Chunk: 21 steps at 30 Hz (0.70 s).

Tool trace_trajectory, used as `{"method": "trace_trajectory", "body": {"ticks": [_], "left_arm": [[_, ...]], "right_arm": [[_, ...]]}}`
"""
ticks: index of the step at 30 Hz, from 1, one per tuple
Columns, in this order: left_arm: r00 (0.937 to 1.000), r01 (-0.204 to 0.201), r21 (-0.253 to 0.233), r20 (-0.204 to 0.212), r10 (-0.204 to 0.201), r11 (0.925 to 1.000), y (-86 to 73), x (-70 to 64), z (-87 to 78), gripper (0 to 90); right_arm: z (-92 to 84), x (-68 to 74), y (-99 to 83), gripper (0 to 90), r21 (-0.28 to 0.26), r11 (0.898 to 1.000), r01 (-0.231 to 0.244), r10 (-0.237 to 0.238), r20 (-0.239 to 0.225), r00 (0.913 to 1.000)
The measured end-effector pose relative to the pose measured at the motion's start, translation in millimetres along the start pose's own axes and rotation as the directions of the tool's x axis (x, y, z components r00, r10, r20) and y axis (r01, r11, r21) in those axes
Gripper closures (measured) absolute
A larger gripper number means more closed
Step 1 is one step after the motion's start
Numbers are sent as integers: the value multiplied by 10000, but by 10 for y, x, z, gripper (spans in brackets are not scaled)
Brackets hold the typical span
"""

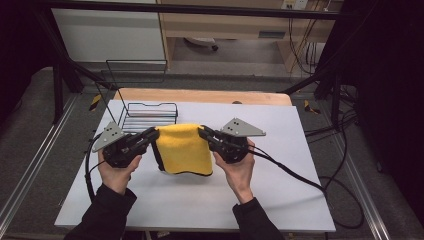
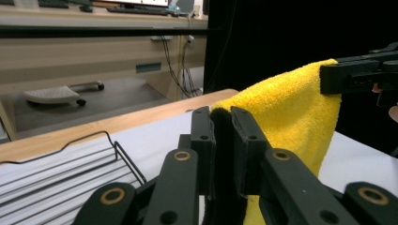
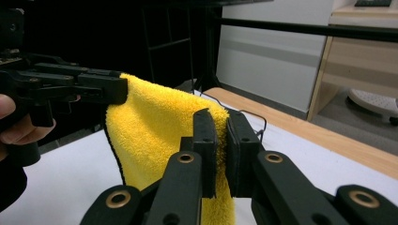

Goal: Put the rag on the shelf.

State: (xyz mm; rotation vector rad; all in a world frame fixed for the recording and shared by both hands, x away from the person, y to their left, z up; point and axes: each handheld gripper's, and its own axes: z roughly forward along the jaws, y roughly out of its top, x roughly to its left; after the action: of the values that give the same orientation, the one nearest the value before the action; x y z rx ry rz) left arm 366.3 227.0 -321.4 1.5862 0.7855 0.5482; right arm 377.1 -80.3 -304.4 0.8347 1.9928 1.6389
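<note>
Evidently soft and light, the yellow cloth (image 1: 182, 149) drapes limply above the table (image 1: 280, 200), each top corner pinched by left gripper (image 1: 150, 133) and right gripper (image 1: 204, 133).

cloth: a yellow terry towel (image 1: 183, 149) with a dark edge trim
state: folded double, its fold running along the top
pose: hanging in the air, stretching between its two upper corners, each being pinched
place: its lower edge is resting on or just over the white desk (image 1: 200, 200), cannot tell which
</note>
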Motion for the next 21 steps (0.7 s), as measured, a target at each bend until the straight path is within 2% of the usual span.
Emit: {"method": "trace_trajectory", "body": {"ticks": [9,21], "left_arm": [[9996,-7,-483,-281,-7,9988,110,72,-97,803],[9985,-20,-1077,-548,-39,9942,236,194,-192,804]], "right_arm": [[77,115,158,844,-472,9983,347,-346,39,9994],[202,199,315,844,-1040,9940,343,-341,34,9994]]}}
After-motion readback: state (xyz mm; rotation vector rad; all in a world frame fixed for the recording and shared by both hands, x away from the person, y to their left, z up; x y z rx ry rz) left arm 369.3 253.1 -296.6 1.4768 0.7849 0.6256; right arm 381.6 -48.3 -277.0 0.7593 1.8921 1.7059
